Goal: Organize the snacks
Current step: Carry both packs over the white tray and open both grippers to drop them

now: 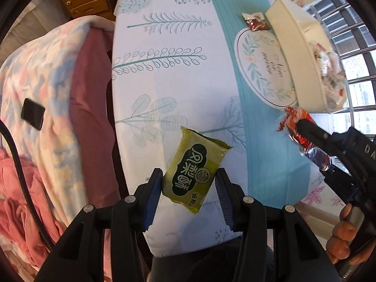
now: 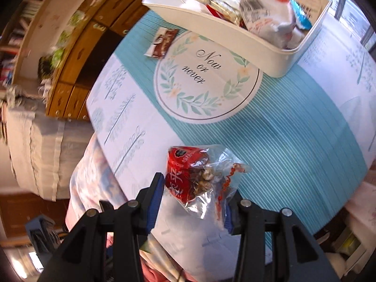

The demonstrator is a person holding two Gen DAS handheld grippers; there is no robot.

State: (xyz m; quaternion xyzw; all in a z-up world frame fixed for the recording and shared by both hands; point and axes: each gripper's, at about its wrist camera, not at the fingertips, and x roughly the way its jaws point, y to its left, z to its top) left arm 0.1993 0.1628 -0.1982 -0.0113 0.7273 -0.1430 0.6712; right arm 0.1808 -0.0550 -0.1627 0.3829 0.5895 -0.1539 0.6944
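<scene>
My left gripper [image 1: 189,178] is shut on a green snack packet [image 1: 196,168] with dark lettering, held above the tablecloth [image 1: 178,75]. My right gripper [image 2: 193,188] is shut on a red and clear bag of snacks [image 2: 199,176], also lifted off the table; the same bag [image 1: 303,129] shows at the right of the left wrist view, in that gripper held by a hand [image 1: 343,237]. A white bin [image 2: 237,37] full of wrapped snacks stands at the far side of the table, and appears in the left wrist view as the bin [image 1: 298,47]. A small brown and white packet [image 2: 163,42] lies on the cloth beside it.
The cloth has a round "Now or never" print [image 2: 206,77] in front of the bin. A blanket-covered seat [image 1: 47,89] with a black phone [image 1: 33,114] on it stands left of the table. Wooden drawers [image 2: 77,70] line the wall beyond.
</scene>
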